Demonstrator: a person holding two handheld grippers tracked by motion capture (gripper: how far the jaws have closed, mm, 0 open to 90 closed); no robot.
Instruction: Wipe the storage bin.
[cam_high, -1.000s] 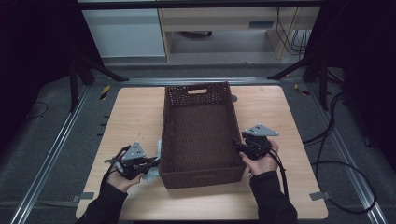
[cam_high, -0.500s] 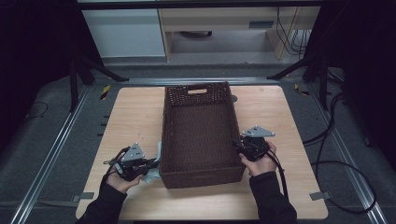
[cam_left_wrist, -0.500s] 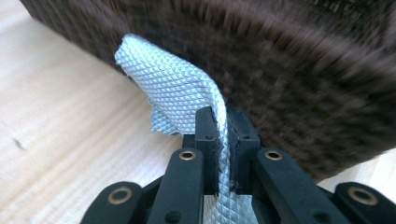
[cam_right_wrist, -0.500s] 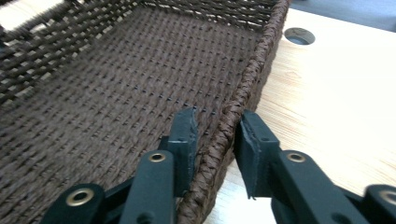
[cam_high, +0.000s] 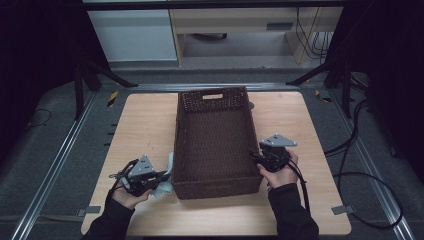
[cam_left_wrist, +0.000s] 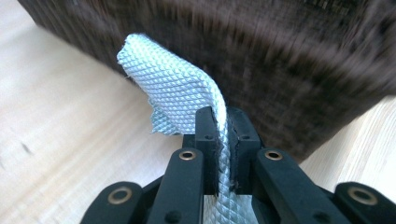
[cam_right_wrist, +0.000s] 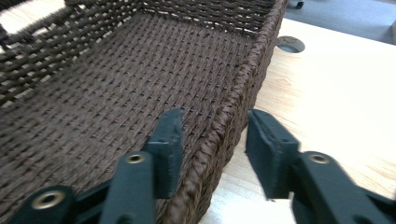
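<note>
A dark brown wicker basket (cam_high: 214, 96) stands lengthwise in the middle of the wooden table (cam_high: 142, 120), with nothing in it. My left gripper (cam_high: 164, 176) sits at the basket's near left corner, shut on a pale, diamond-textured cloth (cam_left_wrist: 173, 79). The cloth (cam_high: 169, 162) stands up from the jaws, and the basket's outer wall (cam_left_wrist: 289, 65) is right behind it. My right gripper (cam_high: 254, 156) is open and straddles the basket's right rim (cam_right_wrist: 233, 112), one jaw inside and one outside. The jaws stand wider than the rim.
A round hole (cam_right_wrist: 289, 44) is cut in the table beyond the basket's far right corner. Bare tabletop lies on both sides of the basket. Cables (cam_high: 350, 175) trail off the table's right edge onto the dark floor.
My right gripper has edged slightly left onto the basket's right rim. The left gripper with the cloth and the basket have barely moved.
</note>
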